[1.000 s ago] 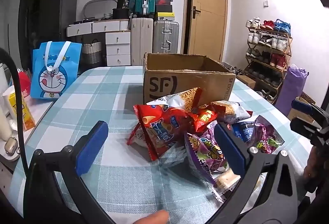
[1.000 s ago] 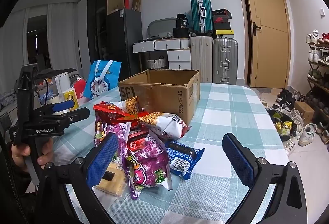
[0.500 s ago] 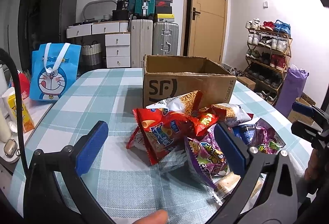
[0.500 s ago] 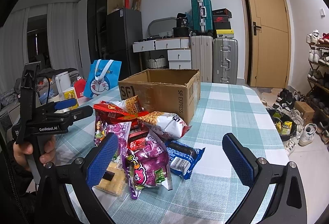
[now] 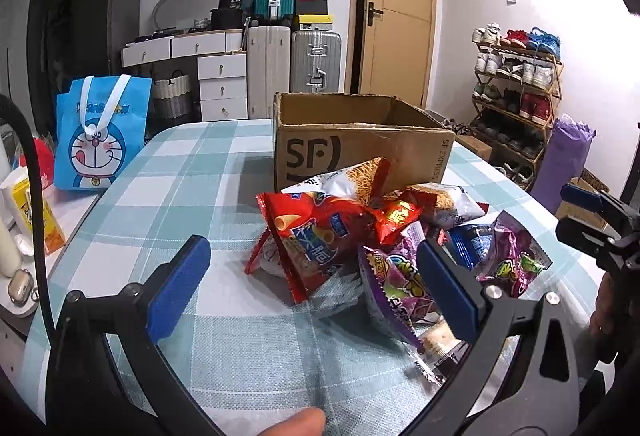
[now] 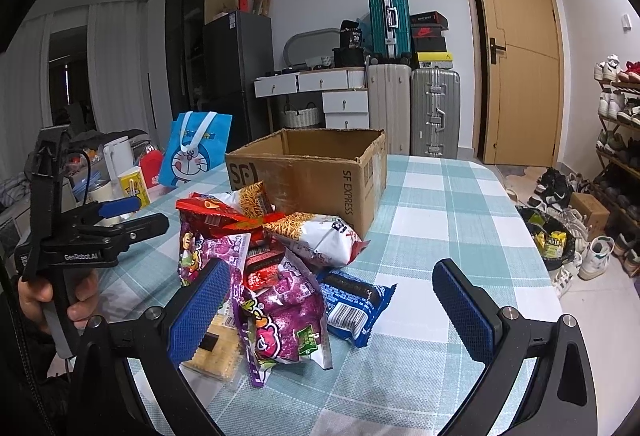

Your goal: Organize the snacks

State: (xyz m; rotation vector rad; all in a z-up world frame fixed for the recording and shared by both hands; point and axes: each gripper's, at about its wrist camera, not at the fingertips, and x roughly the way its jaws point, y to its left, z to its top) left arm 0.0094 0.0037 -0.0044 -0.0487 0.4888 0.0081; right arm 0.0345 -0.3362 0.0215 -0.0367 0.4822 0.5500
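Observation:
A pile of snack bags lies on the checked table in front of an open brown cardboard box (image 5: 360, 144) (image 6: 304, 164). On its left side lies a red bag (image 5: 316, 236). The pile also holds a purple bag (image 6: 284, 316), a blue packet (image 6: 352, 304), a white noodle bag (image 6: 320, 236) and a cracker pack (image 6: 216, 344). My left gripper (image 5: 314, 292) is open, low over the table, just short of the red bag. My right gripper (image 6: 332, 312) is open too, above the near side of the pile. Neither holds anything.
A blue cartoon tote bag (image 5: 100, 132) stands at the table's far left, with a yellow carton (image 5: 36, 212) and a white kettle (image 6: 118, 156) on a side surface. Right of the table are a shoe rack (image 5: 516, 84) and shoes on the floor (image 6: 560, 196).
My left gripper has drifted slightly toward the snack pile. Both grippers stay open and the snacks have not moved.

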